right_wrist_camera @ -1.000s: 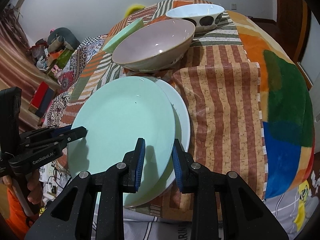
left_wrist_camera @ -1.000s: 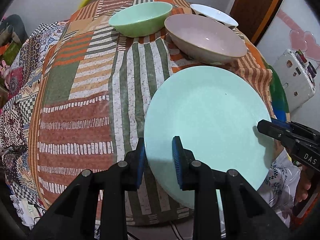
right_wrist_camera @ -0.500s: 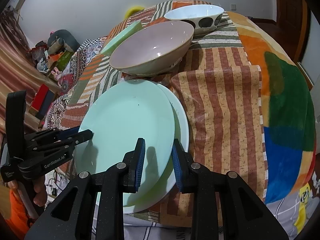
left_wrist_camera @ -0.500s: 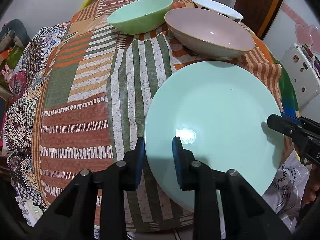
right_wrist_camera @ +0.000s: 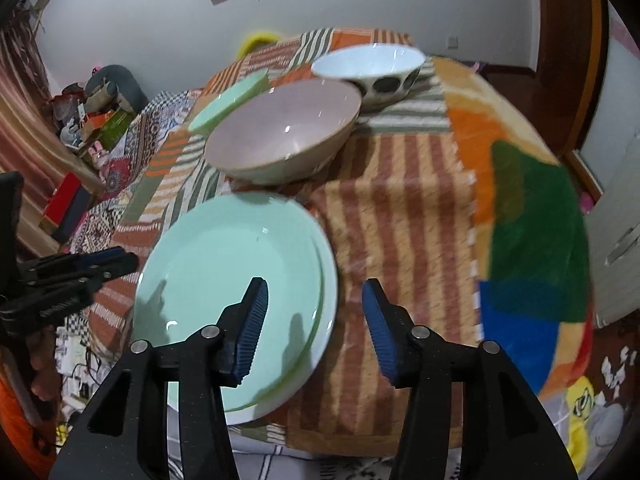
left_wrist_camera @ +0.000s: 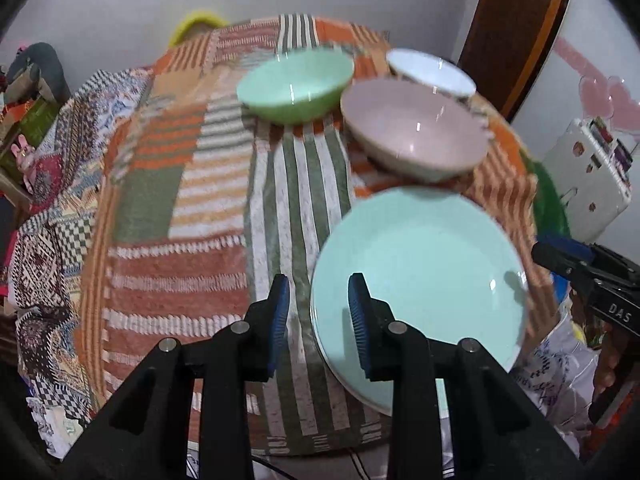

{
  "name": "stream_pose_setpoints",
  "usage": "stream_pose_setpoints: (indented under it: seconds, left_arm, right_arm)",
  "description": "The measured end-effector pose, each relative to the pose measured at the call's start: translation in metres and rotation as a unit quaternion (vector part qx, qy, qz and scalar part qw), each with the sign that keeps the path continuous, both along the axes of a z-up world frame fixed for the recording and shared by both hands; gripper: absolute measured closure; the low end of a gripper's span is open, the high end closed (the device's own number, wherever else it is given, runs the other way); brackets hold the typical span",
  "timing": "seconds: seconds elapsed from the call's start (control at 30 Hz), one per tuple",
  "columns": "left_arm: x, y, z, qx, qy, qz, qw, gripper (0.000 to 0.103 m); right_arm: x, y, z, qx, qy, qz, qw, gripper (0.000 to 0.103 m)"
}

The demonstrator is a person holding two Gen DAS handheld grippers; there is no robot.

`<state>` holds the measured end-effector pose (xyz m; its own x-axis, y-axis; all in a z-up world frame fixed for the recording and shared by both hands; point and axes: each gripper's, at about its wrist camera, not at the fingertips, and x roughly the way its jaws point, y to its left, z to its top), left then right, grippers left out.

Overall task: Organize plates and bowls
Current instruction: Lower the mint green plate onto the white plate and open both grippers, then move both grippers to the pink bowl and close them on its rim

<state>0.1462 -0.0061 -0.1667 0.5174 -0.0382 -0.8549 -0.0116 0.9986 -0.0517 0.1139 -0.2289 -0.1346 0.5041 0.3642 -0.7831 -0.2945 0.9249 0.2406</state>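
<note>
Mint-green plate (left_wrist_camera: 420, 276) lay stacked on a second plate (right_wrist_camera: 329, 280) at the counter's (right_wrist_camera: 400, 216) near edge | left tool (left_wrist_camera: 318, 320), right tool (right_wrist_camera: 314, 320): my jaws just opening, released, holding nothing | bowls (left_wrist_camera: 414, 136) unstacked behind.

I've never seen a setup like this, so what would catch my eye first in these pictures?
Probably the mint green plate stacked on another plate at the near edge of the patchwork tablecloth, with the right gripper open above its rim. Behind it sit a pink bowl, a green bowl and a white spotted bowl.
</note>
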Motion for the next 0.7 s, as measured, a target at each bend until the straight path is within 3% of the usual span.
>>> stream_pose_setpoints:
  seconds: [0.13,0.37,0.5,0.63,0.7]
  left_arm:
    - [0.000,0.003,0.027,-0.012,-0.044,0.007,0.9990,0.057]
    - [0.016,-0.001,0.053,-0.011,-0.095,0.010,0.9954,0.044]
    - [0.033,-0.001,0.054,-0.030,-0.100,0.010,0.9945,0.037]
    - [0.057,0.001,0.045,-0.035,-0.092,0.014,0.9951,0.035]
    - [0.070,0.001,0.038,-0.034,-0.083,0.016,0.9958,0.035]
  right_arm:
    - [0.004,-0.007,0.013,0.017,-0.014,-0.008,1.000,0.056]
    - [0.019,-0.004,0.034,0.023,-0.052,-0.020,0.998,0.050]
    - [0.033,-0.002,0.037,0.033,-0.054,-0.023,0.998,0.049]
    - [0.042,-0.003,0.039,0.040,-0.061,-0.034,0.997,0.038]
    - [0.049,-0.001,0.039,0.043,-0.064,-0.037,0.996,0.038]
